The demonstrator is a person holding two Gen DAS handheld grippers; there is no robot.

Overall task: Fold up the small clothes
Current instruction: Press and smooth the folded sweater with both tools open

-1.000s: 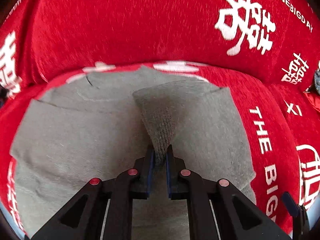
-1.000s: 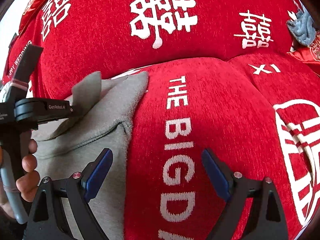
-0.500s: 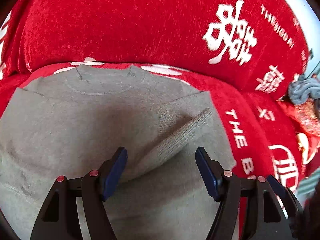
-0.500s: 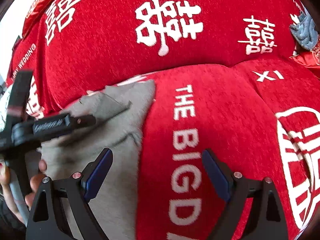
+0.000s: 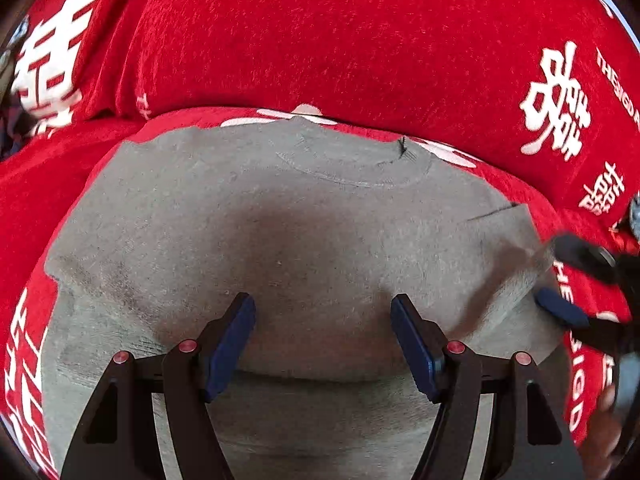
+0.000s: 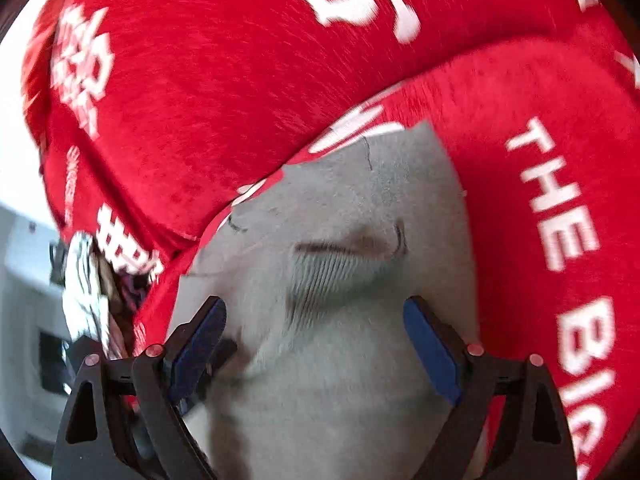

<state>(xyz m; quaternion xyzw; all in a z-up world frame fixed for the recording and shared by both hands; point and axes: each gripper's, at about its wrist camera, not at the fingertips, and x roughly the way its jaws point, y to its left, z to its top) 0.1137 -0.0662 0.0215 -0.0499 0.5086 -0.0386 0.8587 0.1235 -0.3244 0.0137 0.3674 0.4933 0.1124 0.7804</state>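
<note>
A small grey sweater (image 5: 304,240) lies flat on the red sofa seat, its neckline (image 5: 352,160) toward the backrest. My left gripper (image 5: 322,314) hovers open over the sweater's middle with nothing between its pads. At the sweater's right edge the right gripper (image 5: 560,284) comes in over the folded sleeve (image 5: 504,264). The right wrist view is blurred; there my right gripper (image 6: 314,318) is over the grey cloth near the ribbed cuff (image 6: 324,276). Its jaws are closing, and the cloth lies below them without the pads pressing on it.
The sofa's red cover with white lettering (image 5: 360,40) rises as a backrest just behind the sweater. A person's hand (image 5: 604,420) holds the right gripper's handle. A black-and-white patterned item (image 6: 82,280) sits at the sofa's left end, beside pale furniture (image 6: 24,300).
My left gripper let go of the sleeve cuff, opened wide and slid left over the sweater. The right gripper swung from the red cushion onto the sweater, rolling, and its jaws narrowed.
</note>
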